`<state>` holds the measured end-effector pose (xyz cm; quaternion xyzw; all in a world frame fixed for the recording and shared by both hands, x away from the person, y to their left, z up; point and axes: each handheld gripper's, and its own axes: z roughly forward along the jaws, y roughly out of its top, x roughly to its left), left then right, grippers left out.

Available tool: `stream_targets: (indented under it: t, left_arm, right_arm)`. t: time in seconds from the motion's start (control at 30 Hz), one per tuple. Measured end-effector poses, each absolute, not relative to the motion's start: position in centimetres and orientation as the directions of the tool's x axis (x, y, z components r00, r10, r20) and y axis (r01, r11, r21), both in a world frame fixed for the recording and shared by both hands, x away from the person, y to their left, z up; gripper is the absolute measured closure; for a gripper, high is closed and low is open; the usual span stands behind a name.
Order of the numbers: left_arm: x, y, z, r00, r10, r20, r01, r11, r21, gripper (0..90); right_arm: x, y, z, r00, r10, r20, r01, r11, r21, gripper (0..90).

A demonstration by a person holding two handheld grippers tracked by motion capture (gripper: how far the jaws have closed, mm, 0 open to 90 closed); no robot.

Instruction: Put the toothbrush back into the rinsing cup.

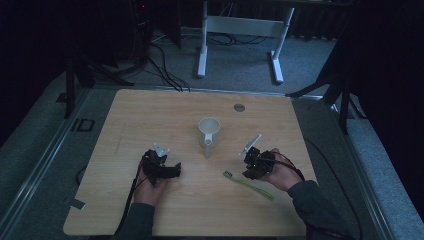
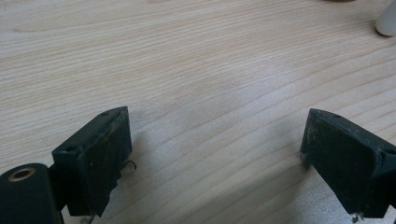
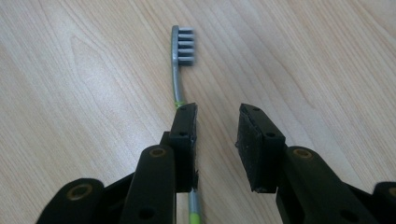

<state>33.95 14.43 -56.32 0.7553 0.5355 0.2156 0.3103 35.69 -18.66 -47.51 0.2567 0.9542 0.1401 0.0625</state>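
A toothbrush (image 1: 252,186) with a green handle and grey bristled head (image 3: 183,44) lies flat on the wooden table (image 1: 150,120), in front of a white mug (image 1: 209,131). My right gripper (image 3: 217,114) hovers low over its neck. The jaws stand a little apart, and the left jaw sits on top of the shaft, which reappears in the gap behind the pads. Nothing is pinched between the two pads. In the high view that right gripper (image 1: 251,172) is at the handle's near end. My left gripper (image 2: 217,126) is wide open over bare wood, left of the mug (image 2: 387,21).
A grey round cap (image 1: 239,107) is set in the tabletop behind the mug. Beyond the table's far edge stand a white desk frame (image 1: 240,30) and floor cables. Black cables trail from both grippers toward the near edge.
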Motion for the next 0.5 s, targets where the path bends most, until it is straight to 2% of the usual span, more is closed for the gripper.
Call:
stream_targets:
  t: [0.5]
  left_arm:
    - [33.94,14.42,-56.32,0.333,0.943,-0.007,0.675,-0.233,0.700,9.2]
  right_arm:
    - [35.79,-17.86,-47.89,-0.879,0.476,-0.037,0.453,0.856,0.251,67.9]
